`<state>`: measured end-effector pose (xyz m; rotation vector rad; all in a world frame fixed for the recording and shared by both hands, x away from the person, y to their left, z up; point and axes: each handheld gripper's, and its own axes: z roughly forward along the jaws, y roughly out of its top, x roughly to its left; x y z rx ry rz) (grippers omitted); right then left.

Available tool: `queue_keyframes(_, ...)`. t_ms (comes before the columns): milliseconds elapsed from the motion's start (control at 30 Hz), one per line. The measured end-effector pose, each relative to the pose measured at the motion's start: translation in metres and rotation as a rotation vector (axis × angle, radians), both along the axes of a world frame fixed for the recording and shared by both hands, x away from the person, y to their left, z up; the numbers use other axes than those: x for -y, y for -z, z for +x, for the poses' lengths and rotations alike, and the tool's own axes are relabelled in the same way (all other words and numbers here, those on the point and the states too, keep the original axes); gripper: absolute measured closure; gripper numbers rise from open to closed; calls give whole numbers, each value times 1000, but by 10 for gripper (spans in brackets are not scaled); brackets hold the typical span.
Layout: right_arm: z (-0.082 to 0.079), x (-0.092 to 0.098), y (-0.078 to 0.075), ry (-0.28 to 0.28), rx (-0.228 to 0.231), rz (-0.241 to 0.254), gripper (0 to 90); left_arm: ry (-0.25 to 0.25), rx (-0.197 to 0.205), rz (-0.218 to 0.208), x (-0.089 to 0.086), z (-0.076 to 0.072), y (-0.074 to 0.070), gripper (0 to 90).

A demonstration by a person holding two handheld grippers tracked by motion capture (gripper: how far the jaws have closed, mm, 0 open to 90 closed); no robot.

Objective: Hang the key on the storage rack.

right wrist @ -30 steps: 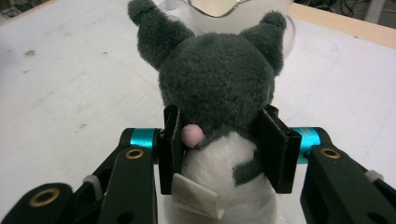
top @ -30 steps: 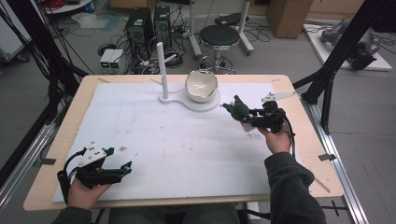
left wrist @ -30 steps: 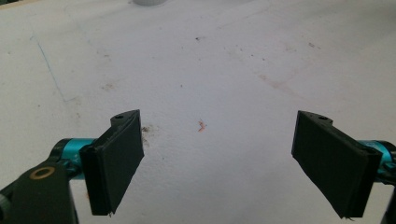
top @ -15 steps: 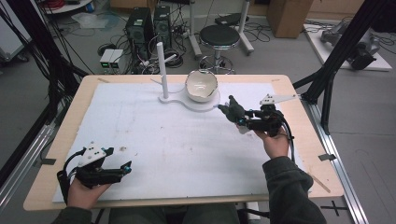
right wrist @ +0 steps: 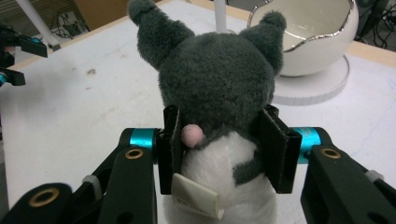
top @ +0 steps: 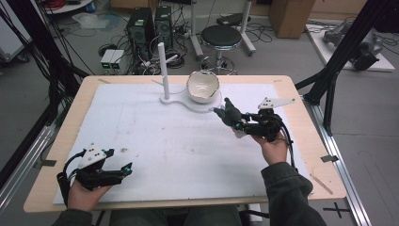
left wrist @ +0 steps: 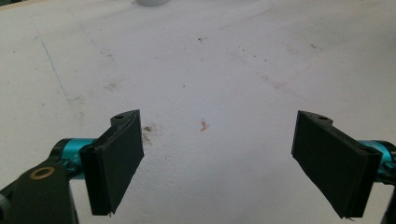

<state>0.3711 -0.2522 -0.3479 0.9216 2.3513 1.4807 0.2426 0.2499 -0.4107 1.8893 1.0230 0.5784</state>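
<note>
White padding is covering the desk [top: 155, 141]. Left gripper [top: 123, 170] is resting at the near edge, jaws spread wide with nothing between. Farther right, the right gripper [top: 234, 121] is clamping a grey plush toy [right wrist: 217, 84] just beside the white bowl [top: 203, 86].

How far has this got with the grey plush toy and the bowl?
Done: the right gripper has shut on the toy and holds it off the table. In hand: it hangs near the bowl, not over it. Left, probably: setting it in the bowl. The left gripper waits open.
</note>
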Motion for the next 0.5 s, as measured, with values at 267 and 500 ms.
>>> queue_keyframes(267,-5,-8,-5,-23,26,36,555,-2,1,-2,-1,0,0,170)
queue_keyframes(500,-6,-19,-9,-37,21,42,555,1,0,0,-2,0,0,169)
